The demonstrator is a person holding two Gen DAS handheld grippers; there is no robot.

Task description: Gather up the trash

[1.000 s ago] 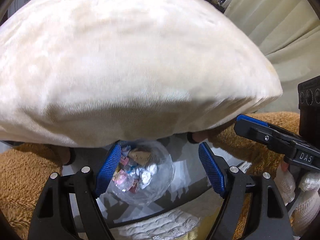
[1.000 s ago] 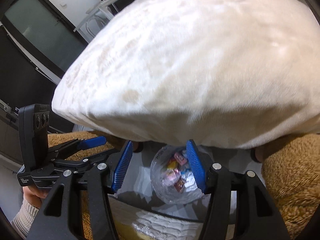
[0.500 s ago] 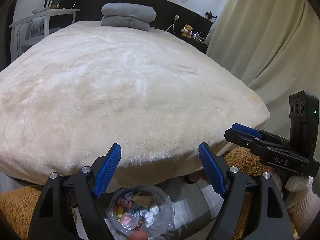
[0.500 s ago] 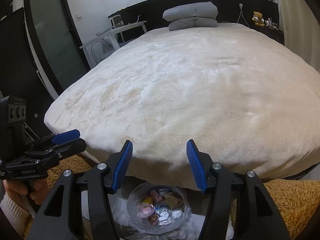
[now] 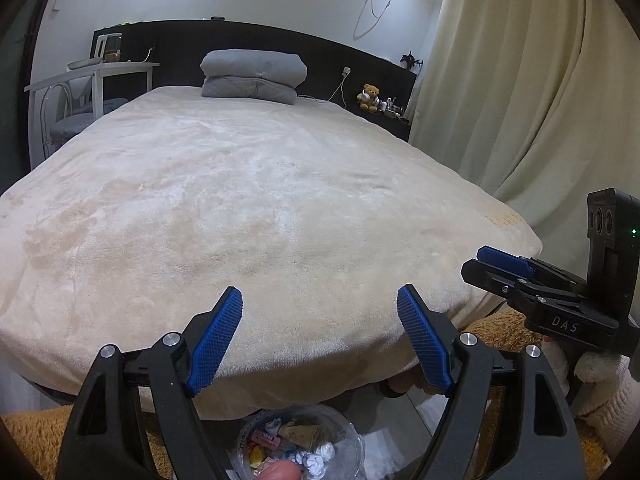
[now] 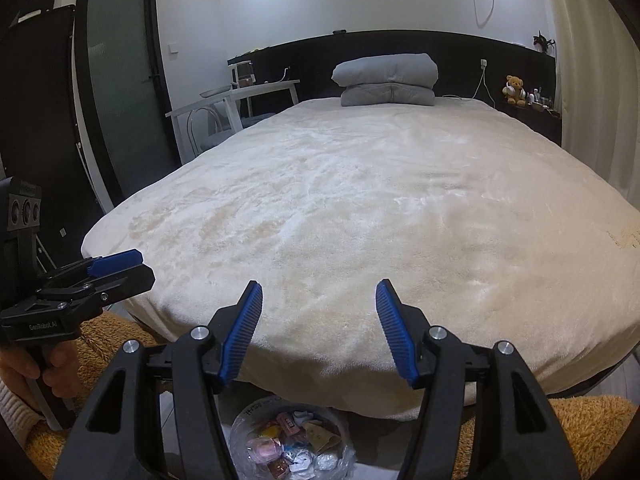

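A clear plastic bowl (image 5: 300, 444) (image 6: 292, 440) full of wrappers and crumpled paper sits on the floor at the foot of the bed, low in both views. My left gripper (image 5: 320, 340) hangs above it, open, nothing between its blue pads. My right gripper (image 6: 320, 332) is also above the bowl, its jaws opening with nothing between them. Each gripper shows from the side in the other's view: the right gripper (image 5: 500, 264) at the right edge, the left gripper (image 6: 116, 264) at the left edge. No loose trash shows on the bed.
A wide bed with a cream blanket (image 5: 260, 200) fills both views, a folded grey quilt (image 5: 252, 76) at its head. A white desk and chair (image 6: 236, 108) stand left, curtains (image 5: 520, 100) right. Brown fleece (image 6: 580, 432) covers a person's knees beside the bowl.
Both grippers rose and tilted up from the bowl, so the whole bed top came into view and the bowl slid to the bottom edge. The right jaws widened.
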